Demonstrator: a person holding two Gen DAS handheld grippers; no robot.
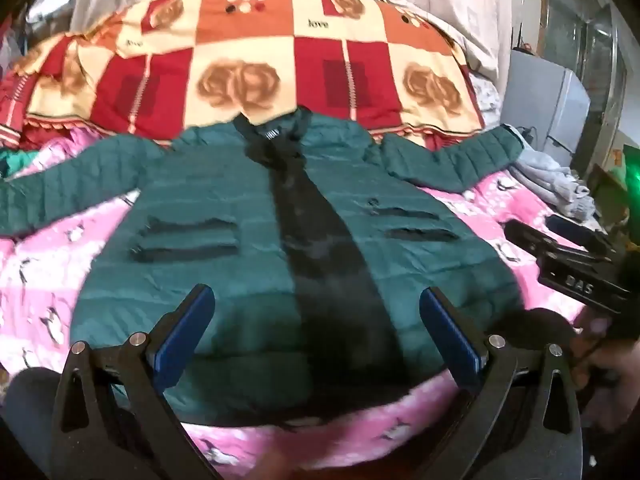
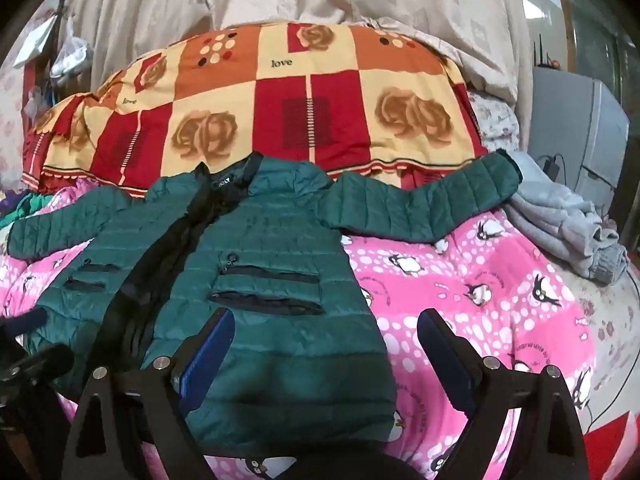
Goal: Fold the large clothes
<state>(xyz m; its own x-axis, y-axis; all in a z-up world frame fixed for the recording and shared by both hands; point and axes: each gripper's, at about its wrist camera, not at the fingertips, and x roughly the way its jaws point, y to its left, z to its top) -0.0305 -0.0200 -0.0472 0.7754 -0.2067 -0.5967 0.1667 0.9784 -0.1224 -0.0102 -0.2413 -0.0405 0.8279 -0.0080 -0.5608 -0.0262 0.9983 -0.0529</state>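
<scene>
Quilted green puffer jacket (image 1: 224,264) lies flat on pink fleece (image 2: 480,300); both tongs (image 1: 316,332) (image 2: 326,352) gape empty.

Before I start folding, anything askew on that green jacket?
Nothing stands out. The green jacket lies flat, front up, sleeves spread, on the pink penguin sheet; both grippers, left and right, hover open.

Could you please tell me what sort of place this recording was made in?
Most likely a home bedroom: the green jacket lies spread on a bed with a pink penguin sheet, a red and orange patchwork quilt is piled behind, and folded grey clothes sit alongside.
</scene>
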